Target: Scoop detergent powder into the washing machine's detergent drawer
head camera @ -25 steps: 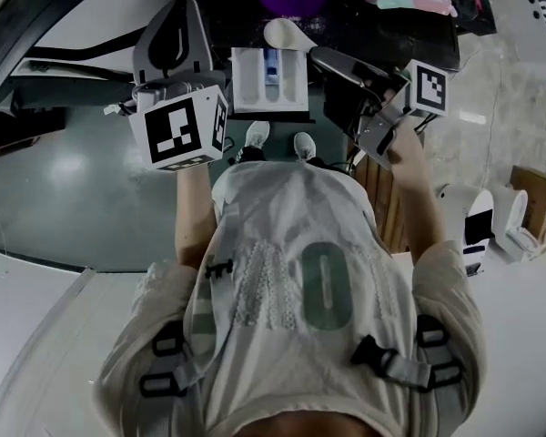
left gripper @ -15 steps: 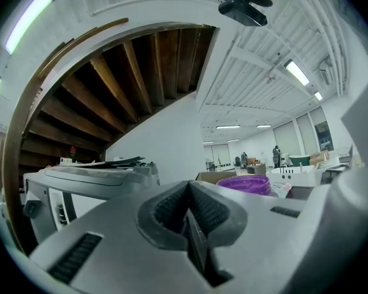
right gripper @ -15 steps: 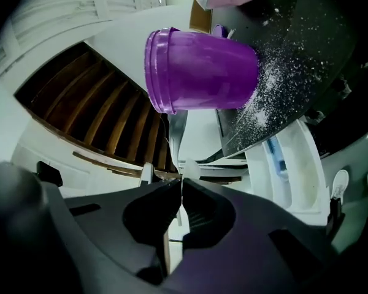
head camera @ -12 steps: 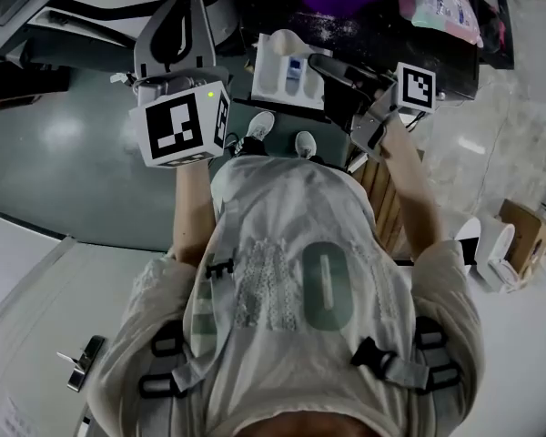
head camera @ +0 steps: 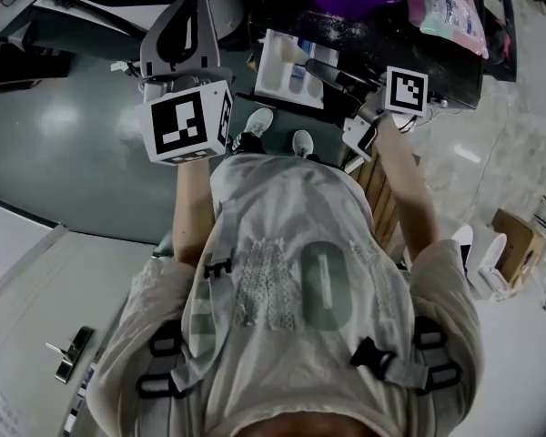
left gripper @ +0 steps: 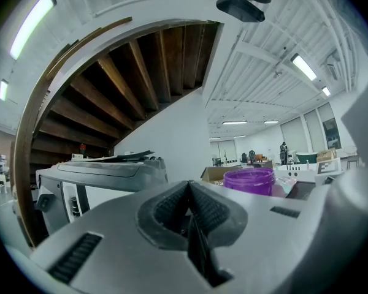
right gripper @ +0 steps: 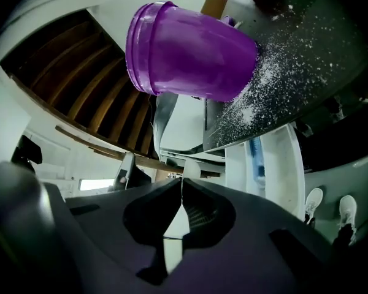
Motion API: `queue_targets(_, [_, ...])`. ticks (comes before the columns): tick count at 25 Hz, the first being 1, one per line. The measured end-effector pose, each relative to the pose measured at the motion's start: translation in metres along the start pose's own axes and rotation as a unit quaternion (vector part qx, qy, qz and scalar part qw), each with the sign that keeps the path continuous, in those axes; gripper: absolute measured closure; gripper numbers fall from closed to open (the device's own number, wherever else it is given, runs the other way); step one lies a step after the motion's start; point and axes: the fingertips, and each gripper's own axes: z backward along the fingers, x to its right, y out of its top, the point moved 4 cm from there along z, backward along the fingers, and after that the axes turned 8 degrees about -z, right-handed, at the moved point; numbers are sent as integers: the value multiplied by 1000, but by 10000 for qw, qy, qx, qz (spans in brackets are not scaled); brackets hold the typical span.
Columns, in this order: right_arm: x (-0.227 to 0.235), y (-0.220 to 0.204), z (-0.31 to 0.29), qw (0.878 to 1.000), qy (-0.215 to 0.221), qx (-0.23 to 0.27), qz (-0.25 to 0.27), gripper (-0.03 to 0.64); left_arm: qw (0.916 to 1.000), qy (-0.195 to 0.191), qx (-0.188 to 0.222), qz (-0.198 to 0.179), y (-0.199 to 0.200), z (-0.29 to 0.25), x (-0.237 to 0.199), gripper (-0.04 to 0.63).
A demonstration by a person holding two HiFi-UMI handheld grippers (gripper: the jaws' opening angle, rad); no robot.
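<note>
Right gripper view alone shows right tongs (right gripper: 181,187) pinching white scoop (right gripper: 174,233); left tongs (left gripper: 189,190) closed, empty.

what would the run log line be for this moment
left hand-held gripper shut, empty | right hand-held gripper shut on scoop | drawer open | powder spilt by tub

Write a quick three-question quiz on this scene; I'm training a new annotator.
1. True or false: the left gripper holds the scoop.
2. The tub beside the spilled powder is: A purple, B green, C orange.
3. Fill in: the blue insert sits in the white, pulled-out ___.
Key: 1 false, since the left gripper is shut on nothing and the right gripper clamps the scoop. 2 A. 3 detergent drawer.
</note>
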Motion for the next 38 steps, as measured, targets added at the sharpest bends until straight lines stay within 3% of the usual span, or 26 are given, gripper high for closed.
queue_targets(4, [5, -1, -3, 9997, -164, -87, 129, 606, 10000, 67, -54, 28, -5, 1, -4, 574])
queue_targets(13, [14, -1, -12, 9909, -772, -408, 1025, 606, 9997, 144, -208, 79, -16, 1, -8, 574])
queue_targets(17, [23, -1, -14, 9782, -1260, -559, 1556, 606, 9995, 156, -253, 95, -20, 0, -9, 574])
queue_targets(20, [25, 0, -18, 9574, -1637, -777, 2248, 606, 9994, 182, -283, 98, -22, 0, -10, 574])
queue_targets(24, [26, -3, -24, 9081, -2150, -1093, 3423, 606, 9992, 206, -330, 104, -25, 0, -11, 574])
queue_targets(27, [26, -6, -30, 8609, -2441, -1314, 4267, 606, 9991, 218, -356, 110, -27, 1, -12, 574])
queue_targets(31, [27, -10, -36, 7748, -2820, -1540, 5445, 606, 9989, 225, -382, 118, -29, 2, -12, 574])
queue_targets(38, [26, -20, -40, 6354, -3077, -1763, 6859, 606, 9986, 276, -421, 140, -33, 7, -15, 574])
